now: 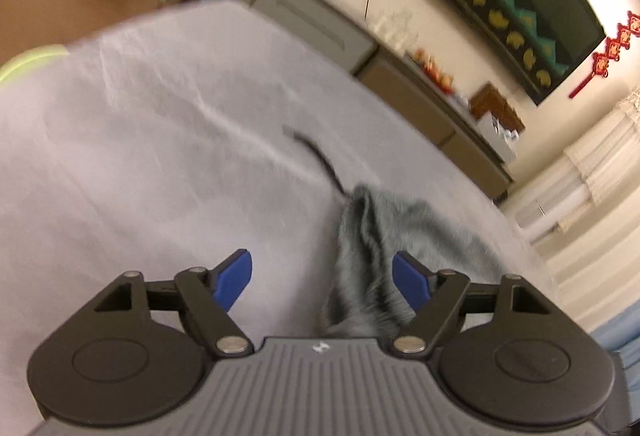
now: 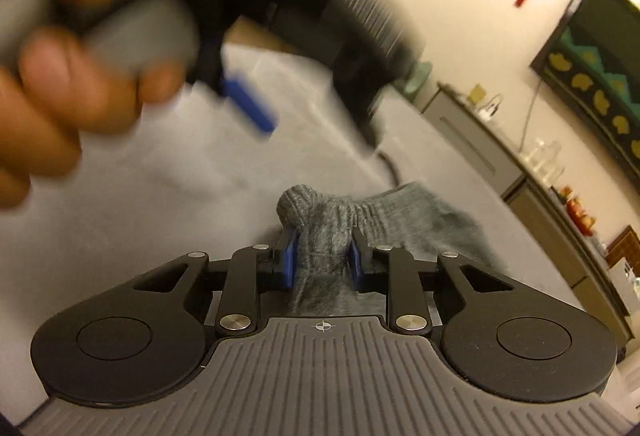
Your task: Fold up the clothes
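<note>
Fingers of right gripper (image 2: pixel 322 262) pinch bunched grey sock (image 2: pixel 320 236) above grey-sheeted counter (image 1: pixel 140 155); left gripper (image 1: pixel 322 278) fingers wide, holding nothing. Sock crumpled, not neatly folded; stage unclear.

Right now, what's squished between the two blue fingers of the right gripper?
A bunched grey sock fills the gap of the right gripper, pinched by both pads, seen in the right wrist view.

Your right gripper (image 2: pixel 322 262) has its blue pads (image 2: pixel 289 263) pressed on a bunched grey sock (image 2: pixel 320 232) — the knitted fabric bulges above the fingers and spreads to the right over the pale sheet (image 2: pixel 140 203). Your hand (image 2: pixel 60 75) holds the left gripper (image 2: pixel 256 103) at upper left — it is blurred, with one blue pad visible.
</note>
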`<state>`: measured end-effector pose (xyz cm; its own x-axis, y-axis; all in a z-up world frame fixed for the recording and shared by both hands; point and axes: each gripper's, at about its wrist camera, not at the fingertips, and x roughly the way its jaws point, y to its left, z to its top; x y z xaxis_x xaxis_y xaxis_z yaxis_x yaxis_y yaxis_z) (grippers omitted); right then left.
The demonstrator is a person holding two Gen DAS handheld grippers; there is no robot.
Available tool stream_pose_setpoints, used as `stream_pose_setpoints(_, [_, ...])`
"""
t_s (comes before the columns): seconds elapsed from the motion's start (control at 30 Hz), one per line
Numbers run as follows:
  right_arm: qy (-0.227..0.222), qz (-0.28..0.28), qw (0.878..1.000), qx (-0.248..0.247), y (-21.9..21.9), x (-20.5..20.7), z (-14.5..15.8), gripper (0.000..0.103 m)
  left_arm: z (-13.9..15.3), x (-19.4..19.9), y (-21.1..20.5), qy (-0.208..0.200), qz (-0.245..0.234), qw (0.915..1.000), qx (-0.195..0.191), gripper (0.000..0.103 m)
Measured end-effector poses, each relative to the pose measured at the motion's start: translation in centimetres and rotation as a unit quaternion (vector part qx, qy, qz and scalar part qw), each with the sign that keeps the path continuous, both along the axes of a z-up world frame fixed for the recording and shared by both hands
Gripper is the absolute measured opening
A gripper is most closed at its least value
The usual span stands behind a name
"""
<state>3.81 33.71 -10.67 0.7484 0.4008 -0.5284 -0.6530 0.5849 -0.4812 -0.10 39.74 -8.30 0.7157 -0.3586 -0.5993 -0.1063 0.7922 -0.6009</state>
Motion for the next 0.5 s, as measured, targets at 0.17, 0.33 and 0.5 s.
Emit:
stream_pose_setpoints(0.17, [-0.008,0.0,0.998,0.055,-3.8,-1.1,2.4,0.025,-2.8,1.3,-0.8,0.021,-0.037,0.9918,-0.121,0.085])
stream_pose_setpoints(0.33, [0.005,0.02,0.997,0.078,-6.1,-1.6,2.8,0.033,-3.7,1.6,-2.1,0.02,-0.066,0.984,-0.164,0.085])
stream_pose_setpoints(0.5, [0.04,0.026,0.989,0.137,-9.4,-1.9,3.6,0.075,-4.3,0.4,-1.2,0.01,-0.062,0.9807,-0.185,0.085])
